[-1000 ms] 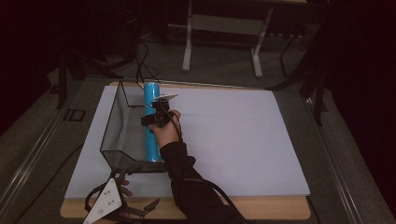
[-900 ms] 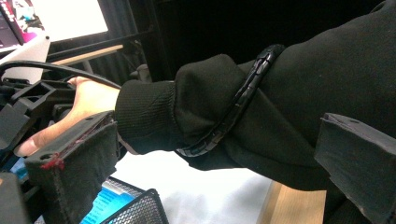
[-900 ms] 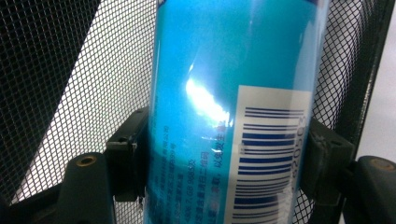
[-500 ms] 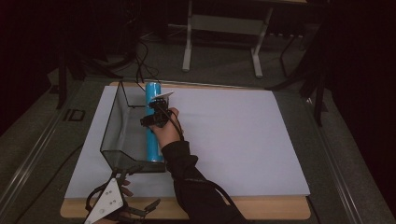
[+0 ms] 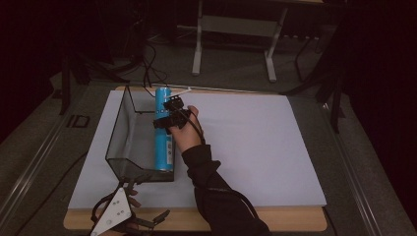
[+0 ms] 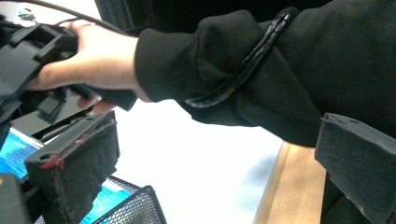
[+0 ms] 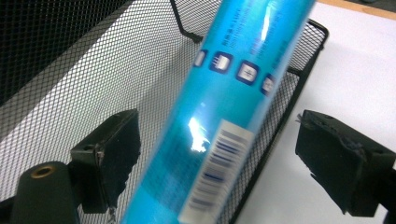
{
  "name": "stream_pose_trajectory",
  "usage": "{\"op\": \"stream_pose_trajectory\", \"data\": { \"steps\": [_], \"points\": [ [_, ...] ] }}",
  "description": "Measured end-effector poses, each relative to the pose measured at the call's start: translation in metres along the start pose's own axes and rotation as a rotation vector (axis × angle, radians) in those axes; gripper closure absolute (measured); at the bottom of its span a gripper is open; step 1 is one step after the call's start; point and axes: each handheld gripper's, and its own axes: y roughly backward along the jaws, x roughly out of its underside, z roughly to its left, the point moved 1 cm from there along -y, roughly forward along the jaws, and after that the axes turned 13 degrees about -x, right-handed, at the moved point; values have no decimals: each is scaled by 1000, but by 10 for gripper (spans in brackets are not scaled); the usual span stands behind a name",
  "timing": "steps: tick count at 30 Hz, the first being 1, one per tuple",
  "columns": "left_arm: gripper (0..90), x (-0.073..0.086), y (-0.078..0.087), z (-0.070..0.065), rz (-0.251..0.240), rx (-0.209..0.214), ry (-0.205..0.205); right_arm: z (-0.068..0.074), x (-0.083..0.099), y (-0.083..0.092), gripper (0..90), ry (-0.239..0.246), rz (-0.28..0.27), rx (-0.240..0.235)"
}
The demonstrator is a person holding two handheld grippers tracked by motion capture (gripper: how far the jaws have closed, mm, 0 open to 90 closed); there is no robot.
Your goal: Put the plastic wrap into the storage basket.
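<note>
The table [image 5: 295, 223] is a wooden top covered almost fully by a white sheet [image 5: 255, 147]; bare wood shows along the near edge. Beyond it lies a dark room with a grey floor, a metal stand [image 5: 236, 29] and loose cables [image 5: 147, 69].

A black wire-mesh basket [image 5: 120, 132] stands on the left part of the sheet. A blue cylindrical can [image 5: 163, 132] lies lengthwise along the basket's right wall, its far end projecting past the rim.

The right forearm, in a black sleeve [image 5: 216, 191], extends from the bottom edge diagonally toward the basket. The right hand [image 5: 189, 132] holds the right gripper [image 5: 169, 114] above the can's far half, pointing down at it. In the right gripper view the jaws stand well apart on either side of the can without pressing on it; they have just been opening.

The left gripper [image 5: 129, 186], with its grey three-cornered plate [image 5: 113, 214], rests at the near-left table edge, beside the basket's near corner. In the left gripper view its jaws stand apart with nothing between them.
</note>
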Motion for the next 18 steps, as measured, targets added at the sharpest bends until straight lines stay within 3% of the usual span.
{"op": "stream_pose_trajectory", "data": {
  "steps": [6,18],
  "points": [
    [6,1,-1,-1,4,5,4,-10,12,21,143,43,6,-12],
    [5,2,-4,-2,18,8,-6,-36,48,62,146,79,-28,43]
  ]
}}
